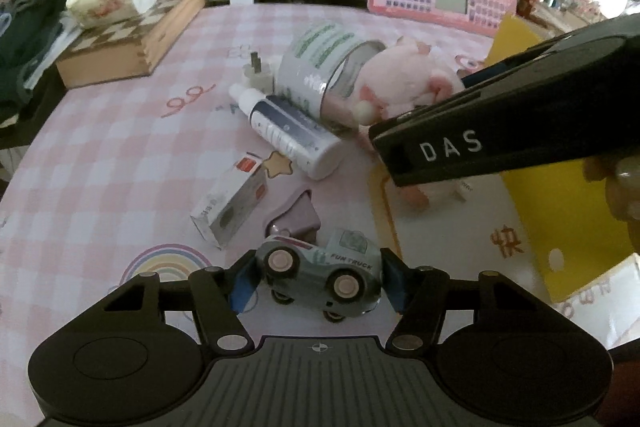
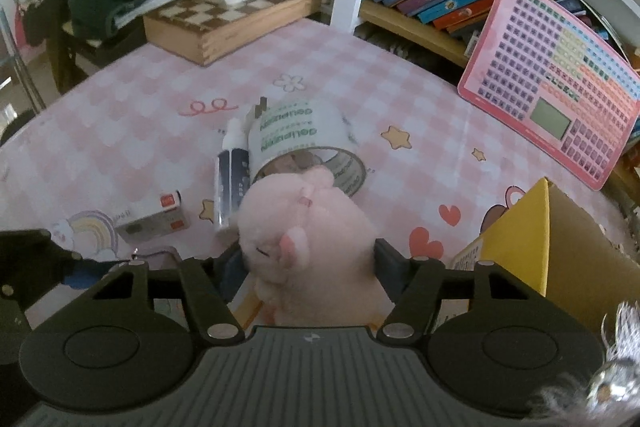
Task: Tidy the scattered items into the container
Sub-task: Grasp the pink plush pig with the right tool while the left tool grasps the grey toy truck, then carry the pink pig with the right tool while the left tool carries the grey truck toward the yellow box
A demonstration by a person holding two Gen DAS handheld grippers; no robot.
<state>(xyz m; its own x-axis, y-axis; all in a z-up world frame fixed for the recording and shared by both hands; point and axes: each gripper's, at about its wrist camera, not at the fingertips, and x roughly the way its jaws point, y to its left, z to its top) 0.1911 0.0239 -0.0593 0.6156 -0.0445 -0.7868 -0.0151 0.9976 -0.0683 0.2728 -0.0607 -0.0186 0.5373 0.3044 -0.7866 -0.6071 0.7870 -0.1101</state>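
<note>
Two hand-held grippers each grip a toy, apparently ready to carry to the yellow box [image 2: 560, 239] at the right: the left hand-held gripper [image 1: 318, 277] is clamped on the toy truck [image 1: 320, 273], low over the surface [image 1: 120, 147], and the right hand-held gripper [image 2: 308, 267] squeezes the pink plush [image 2: 304, 239]. Bottle [image 1: 288, 131], tape roll [image 1: 320, 67] and small carton [image 1: 232, 203] lie farther off.

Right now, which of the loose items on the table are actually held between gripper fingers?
Two: the toy truck sits between the left gripper's fingers, the pink plush between the right gripper's. The white bottle, small box and tape roll lie free.
</note>
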